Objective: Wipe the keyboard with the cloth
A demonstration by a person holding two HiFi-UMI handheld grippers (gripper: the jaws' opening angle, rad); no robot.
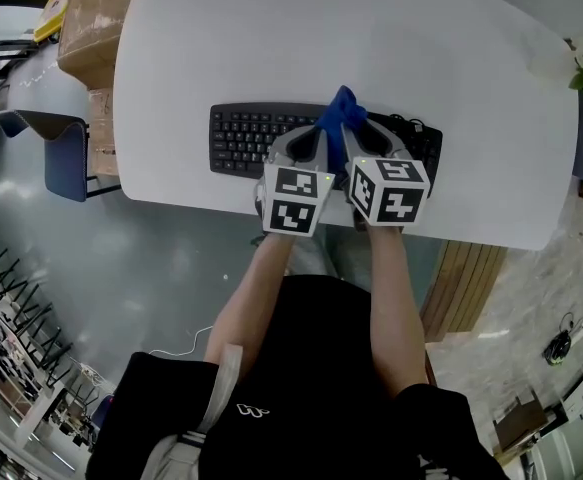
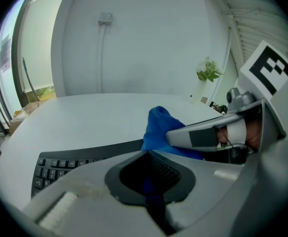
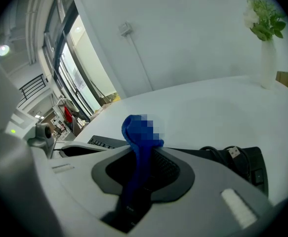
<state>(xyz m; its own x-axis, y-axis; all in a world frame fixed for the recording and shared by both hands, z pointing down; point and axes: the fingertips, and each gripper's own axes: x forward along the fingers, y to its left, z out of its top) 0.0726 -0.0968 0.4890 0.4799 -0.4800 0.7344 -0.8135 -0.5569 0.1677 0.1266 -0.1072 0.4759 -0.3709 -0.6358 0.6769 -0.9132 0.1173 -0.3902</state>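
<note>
A black keyboard (image 1: 241,138) lies near the front edge of the white table (image 1: 271,48). A blue cloth (image 1: 339,118) stands bunched up over the keyboard's right half. My left gripper (image 1: 309,140) and right gripper (image 1: 363,136) sit side by side above it, both shut on the cloth. In the left gripper view a dark strip of cloth (image 2: 158,125) runs down between the closed jaws of the left gripper (image 2: 151,201), with the keyboard (image 2: 55,169) to the left and the right gripper (image 2: 203,135) close by. In the right gripper view the cloth (image 3: 139,137) rises out of the right gripper (image 3: 134,196).
A black cable with a USB plug (image 3: 232,154) lies on the keyboard's right end. A plant in a white vase (image 3: 265,19) stands at the table's far right. Cardboard boxes (image 1: 91,18) and a blue chair (image 1: 66,158) are left of the table.
</note>
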